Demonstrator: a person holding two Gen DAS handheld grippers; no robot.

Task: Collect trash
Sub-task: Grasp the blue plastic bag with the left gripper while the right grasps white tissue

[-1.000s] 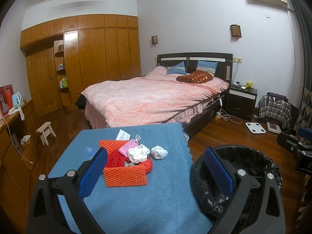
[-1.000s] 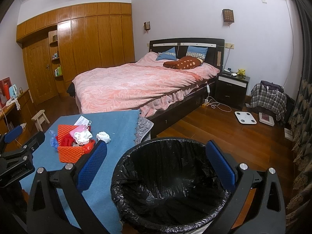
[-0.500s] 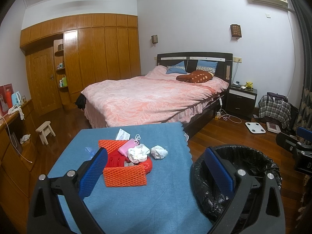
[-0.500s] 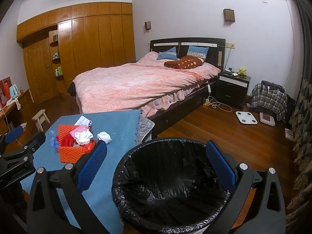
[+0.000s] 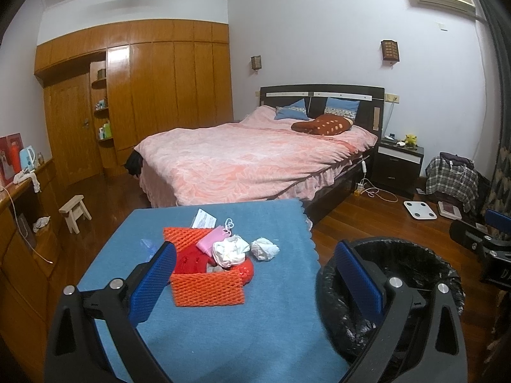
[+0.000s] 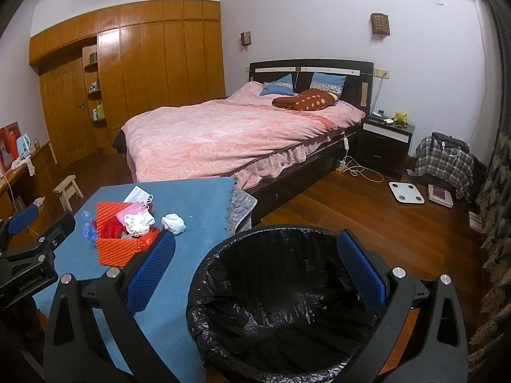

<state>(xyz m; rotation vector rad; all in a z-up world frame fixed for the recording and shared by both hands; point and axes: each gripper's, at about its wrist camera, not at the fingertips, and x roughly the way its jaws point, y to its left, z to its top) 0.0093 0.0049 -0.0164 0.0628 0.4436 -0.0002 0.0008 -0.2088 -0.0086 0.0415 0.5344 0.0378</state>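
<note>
A: Left wrist view, what is shown?
B: The left gripper [image 5: 254,274] is spread wide with nothing between its blue pads, above a blue-covered table [image 5: 223,335]. On the cloth lies a trash pile [image 5: 210,258]: orange foam netting, red plastic, a pink piece and crumpled white tissue. A separate tissue ball [image 5: 264,249] lies just beside the pile, on its right. The black-lined trash bin [image 5: 399,274] stands on the floor off the table's right edge.

A: And the right wrist view?
B: The right gripper [image 6: 255,265] is likewise wide apart and empty, held over the trash bin [image 6: 281,303], whose liner looks empty. The table [image 6: 198,198] lies to the left, bearing the trash pile [image 6: 124,229] and tissue ball [image 6: 174,223]. The left gripper [image 6: 32,233] appears at the left edge. A pink-covered bed [image 6: 223,134] stands behind.
</note>
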